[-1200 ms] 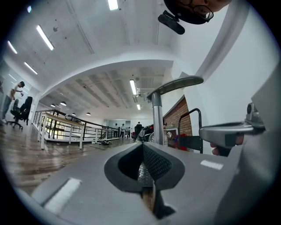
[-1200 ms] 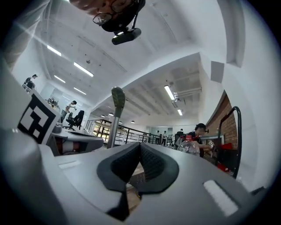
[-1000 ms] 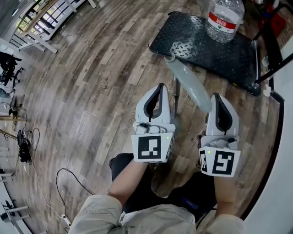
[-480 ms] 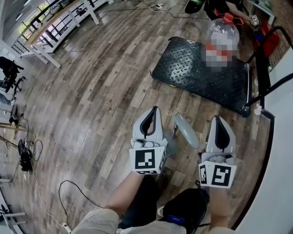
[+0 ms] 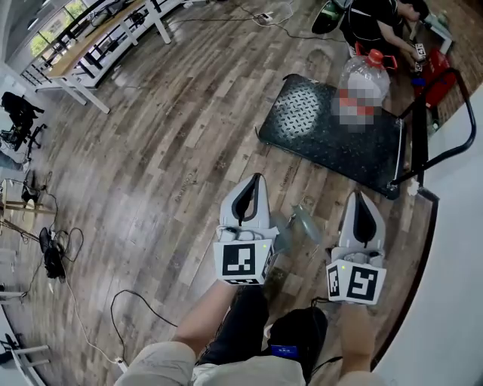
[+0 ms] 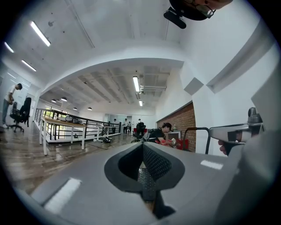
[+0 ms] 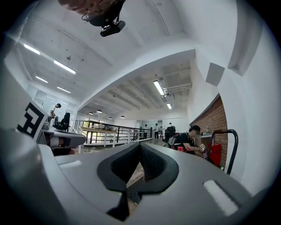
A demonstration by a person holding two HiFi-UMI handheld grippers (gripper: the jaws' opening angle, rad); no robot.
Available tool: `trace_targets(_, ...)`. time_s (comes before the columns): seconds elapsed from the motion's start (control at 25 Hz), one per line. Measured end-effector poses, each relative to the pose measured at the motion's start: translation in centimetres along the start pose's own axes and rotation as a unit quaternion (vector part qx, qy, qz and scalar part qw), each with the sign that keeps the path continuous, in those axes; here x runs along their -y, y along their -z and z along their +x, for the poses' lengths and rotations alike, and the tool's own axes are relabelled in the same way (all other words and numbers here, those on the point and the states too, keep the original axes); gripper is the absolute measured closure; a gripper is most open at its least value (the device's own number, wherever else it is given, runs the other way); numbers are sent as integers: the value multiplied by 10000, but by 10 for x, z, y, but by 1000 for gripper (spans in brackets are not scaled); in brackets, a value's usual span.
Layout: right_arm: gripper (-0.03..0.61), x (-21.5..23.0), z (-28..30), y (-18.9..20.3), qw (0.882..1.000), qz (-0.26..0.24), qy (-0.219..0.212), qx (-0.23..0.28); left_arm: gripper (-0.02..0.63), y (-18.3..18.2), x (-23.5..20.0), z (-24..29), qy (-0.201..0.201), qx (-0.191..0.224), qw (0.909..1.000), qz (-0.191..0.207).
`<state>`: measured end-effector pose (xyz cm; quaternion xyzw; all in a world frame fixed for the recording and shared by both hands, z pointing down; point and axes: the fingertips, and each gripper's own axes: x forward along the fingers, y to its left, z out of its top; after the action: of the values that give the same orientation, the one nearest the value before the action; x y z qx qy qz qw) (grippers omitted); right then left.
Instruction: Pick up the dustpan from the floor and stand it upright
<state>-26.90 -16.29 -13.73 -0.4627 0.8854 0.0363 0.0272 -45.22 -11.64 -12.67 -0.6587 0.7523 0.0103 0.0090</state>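
Observation:
The grey-green dustpan [image 5: 306, 224] stands on the wooden floor, seen almost end-on from above, between my two grippers and well below them. My left gripper [image 5: 258, 179] is held level and high, its jaws shut with nothing in them; its own view shows the tips [image 6: 142, 144] meeting over the distant room. My right gripper [image 5: 356, 194] is also level and shut on nothing, its tips [image 7: 139, 144] touching. Neither gripper touches the dustpan. The dustpan does not show in either gripper view.
A black platform trolley [image 5: 302, 113] with a large water bottle [image 5: 364, 75] lies ahead, its handle [image 5: 451, 79] at the right. A person [image 5: 377, 19] sits beyond it. A white wall [image 5: 460, 249] runs along the right. Cables [image 5: 53, 256] lie at left, tables [image 5: 113, 30] far left.
Both grippers have risen together, staying shut and level. The floor, trolley and dustpan now look smaller and farther below. The dustpan stays in place between them.

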Motion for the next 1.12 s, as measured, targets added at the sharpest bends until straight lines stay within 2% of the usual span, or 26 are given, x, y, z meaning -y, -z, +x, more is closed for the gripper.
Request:
trace_targets(0.24,572,-15,4,-211,10000,32,11,13,594,-215,-11,-20,27,71,10000,10)
trace_targets(0.36,572,-13,-6,-319,10000,39,26,49,594,-325,2,-35,117,141,9998,14)
trace_targets(0.6,572,-12,-61,-534,9997,144,34,174,594,-541,35,-101,169,259,9995,15)
trace_targets(0.68,572,-17,-83,-593,9996,112,13,260,594,-597,44,-127,201,378,9991,-8)
trace_targets(0.8,572,-29,-118,-656,9993,114,-57,342,594,-656,55,-165,227,409,9989,-79)
trace_targets(0.88,572,-32,-136,-683,9992,62,-80,386,594,-679,65,-181,253,383,9989,-80)
trace_targets(1.0,572,-25,-159,-698,9991,156,-109,383,594,-691,86,-197,318,372,9988,-24)
trace_targets(1.12,572,-15,-169,-697,9988,345,-181,295,594,-693,99,-203,332,381,9987,15)
